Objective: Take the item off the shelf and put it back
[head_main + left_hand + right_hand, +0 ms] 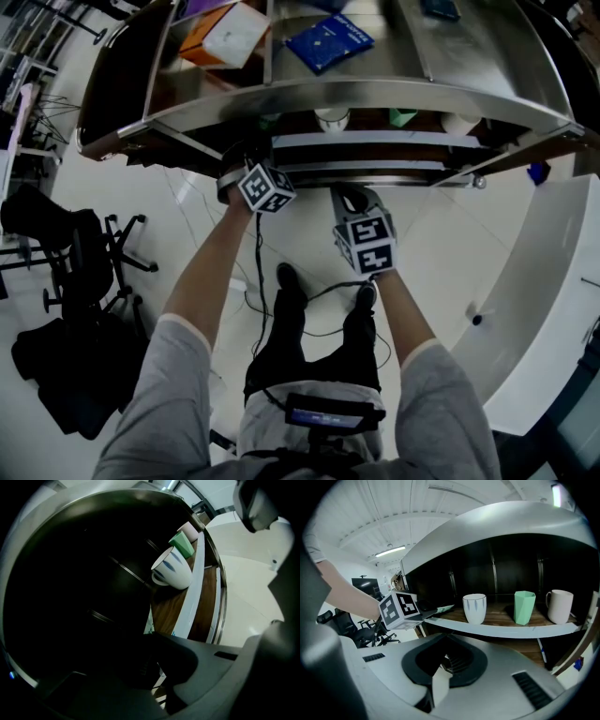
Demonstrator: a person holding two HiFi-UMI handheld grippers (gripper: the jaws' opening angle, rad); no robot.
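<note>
My left gripper [423, 607] reaches in at the left end of the wooden shelf board [501, 617], its marker cube [265, 187] just under the shelf's metal top. It is shut on a thin flat pale packet [442, 609] with greenish print; the left gripper view is too dark to show it clearly. Further right on the board stand a white striped cup [474, 608], a green faceted cup [524, 607] and a white mug [560, 605]. My right gripper [450, 662] hangs in front of the shelf, below the board, shut with nothing in it.
The shelf's curved metal top [375, 89] carries an orange and white box [225, 36] and a blue book [328, 42]. A black office chair [80, 253] stands on the floor to the left, and a white counter [553, 281] on the right.
</note>
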